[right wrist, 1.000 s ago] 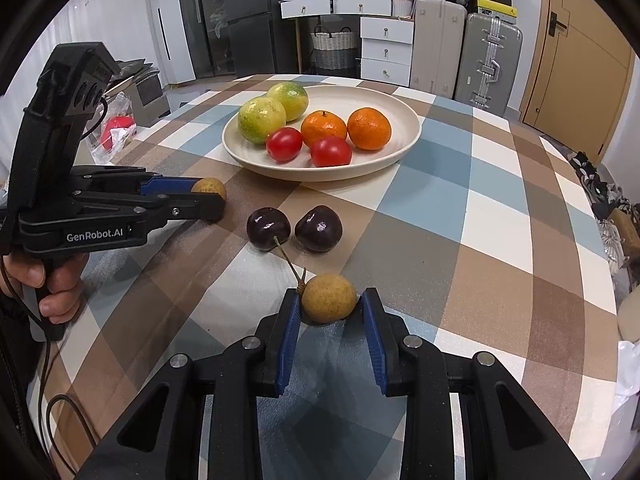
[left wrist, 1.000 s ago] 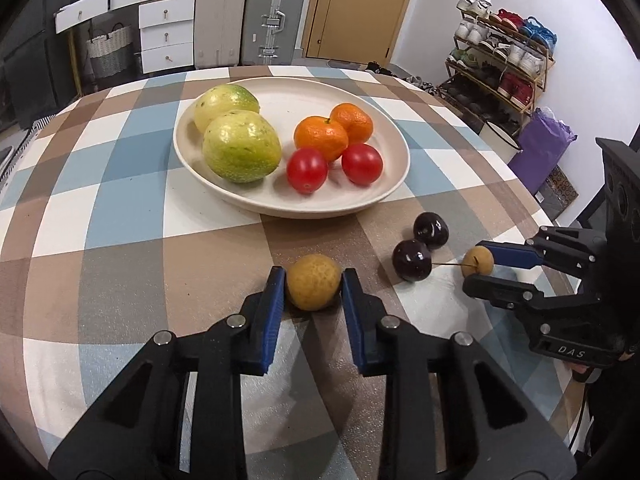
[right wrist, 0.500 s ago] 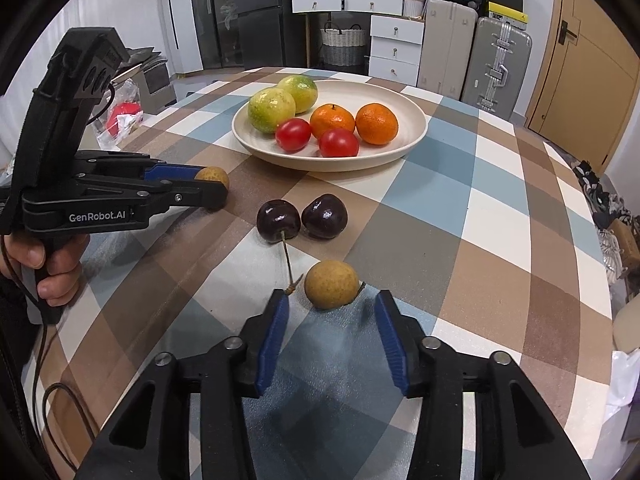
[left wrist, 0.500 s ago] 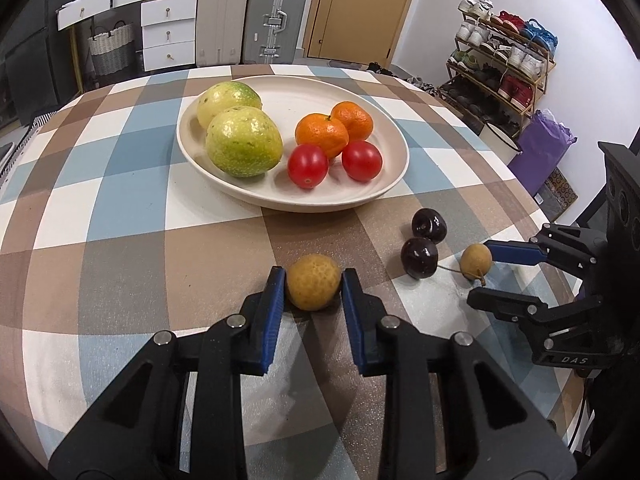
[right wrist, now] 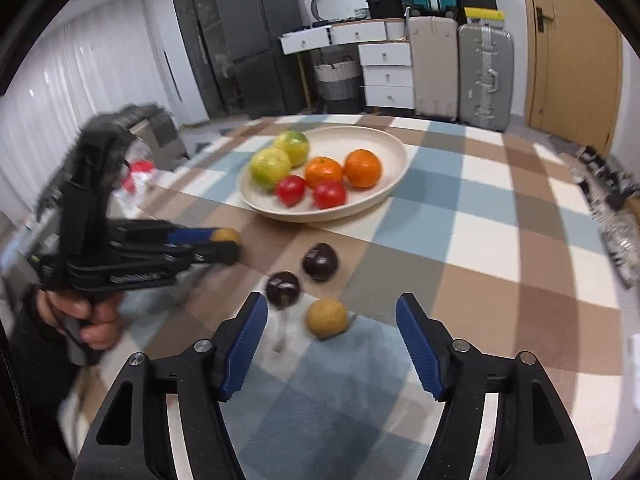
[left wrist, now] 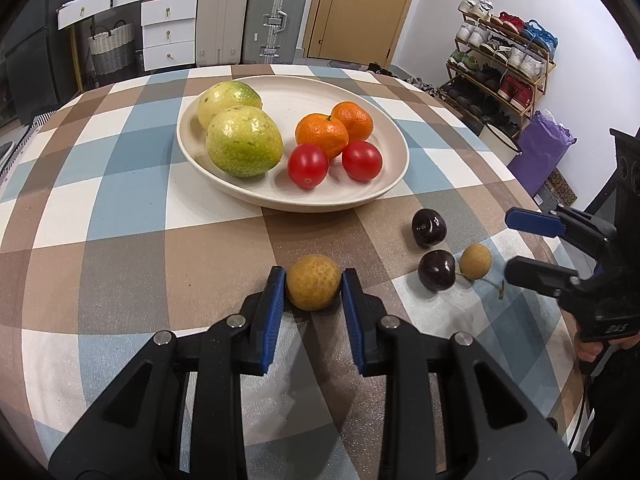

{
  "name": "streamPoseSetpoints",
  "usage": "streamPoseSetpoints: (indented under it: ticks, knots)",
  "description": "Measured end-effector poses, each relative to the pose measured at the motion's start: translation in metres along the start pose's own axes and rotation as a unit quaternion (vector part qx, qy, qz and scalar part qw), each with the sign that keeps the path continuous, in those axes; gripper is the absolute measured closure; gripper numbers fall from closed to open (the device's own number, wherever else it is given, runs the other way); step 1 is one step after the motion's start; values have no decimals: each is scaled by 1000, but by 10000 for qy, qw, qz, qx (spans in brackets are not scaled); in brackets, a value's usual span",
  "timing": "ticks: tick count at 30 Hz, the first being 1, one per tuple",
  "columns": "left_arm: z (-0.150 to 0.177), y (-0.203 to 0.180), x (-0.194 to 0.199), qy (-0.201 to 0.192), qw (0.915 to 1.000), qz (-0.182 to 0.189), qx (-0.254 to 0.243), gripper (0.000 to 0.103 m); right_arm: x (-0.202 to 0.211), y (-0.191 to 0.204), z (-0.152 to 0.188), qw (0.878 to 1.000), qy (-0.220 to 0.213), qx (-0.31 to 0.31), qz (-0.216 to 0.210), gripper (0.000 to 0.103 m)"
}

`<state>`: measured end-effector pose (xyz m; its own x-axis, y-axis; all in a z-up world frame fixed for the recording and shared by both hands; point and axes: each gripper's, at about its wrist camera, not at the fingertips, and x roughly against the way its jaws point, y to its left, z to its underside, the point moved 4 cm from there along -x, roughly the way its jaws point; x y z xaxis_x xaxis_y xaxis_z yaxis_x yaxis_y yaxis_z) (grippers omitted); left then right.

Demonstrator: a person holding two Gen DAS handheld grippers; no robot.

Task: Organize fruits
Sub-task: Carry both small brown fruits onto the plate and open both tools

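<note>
Only the left wrist view shows the shoe rack [left wrist: 505,65] beyond the plate [left wrist: 394,142].

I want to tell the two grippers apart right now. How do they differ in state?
The left gripper is shut on a longan; the right gripper stands open, its jaws having just been opening. The second longan lies free on the tablecloth between the right gripper's pads. Both have blue pads and black frames.

Both handheld grippers looking chunky matte black, left gripper [left wrist: 313,282] and right gripper [right wrist: 331,322] wearing ribbed blue pads [right wrist: 245,344], silver screws [left wrist: 235,321] showing, white lettering running along the side.
</note>
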<state>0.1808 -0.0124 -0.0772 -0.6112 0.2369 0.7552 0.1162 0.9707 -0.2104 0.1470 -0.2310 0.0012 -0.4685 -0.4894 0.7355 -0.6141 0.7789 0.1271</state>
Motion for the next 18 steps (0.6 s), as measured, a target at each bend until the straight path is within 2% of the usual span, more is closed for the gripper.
streamPoseSetpoints:
  ticks: [2,7,9,14,18]
  knots:
    - [0,0,0,1,10000,7,5,77,-8,0,2,9992,176,173,323,35]
    - [0,2,0,0,10000,-2,30,77,-19,2,8,9986,342,276,285,38]
    - [1,2,0,0,10000,-5,27,77,-22,5,9,9982,386,363,299,45]
    - [0,3,0,1,10000,-15,38,77,-28,9,10,9984,464,303,106,58]
    - [2,5,2,0,10000,-26,76,77,-27,8,9,9988,451,183,-37,75]
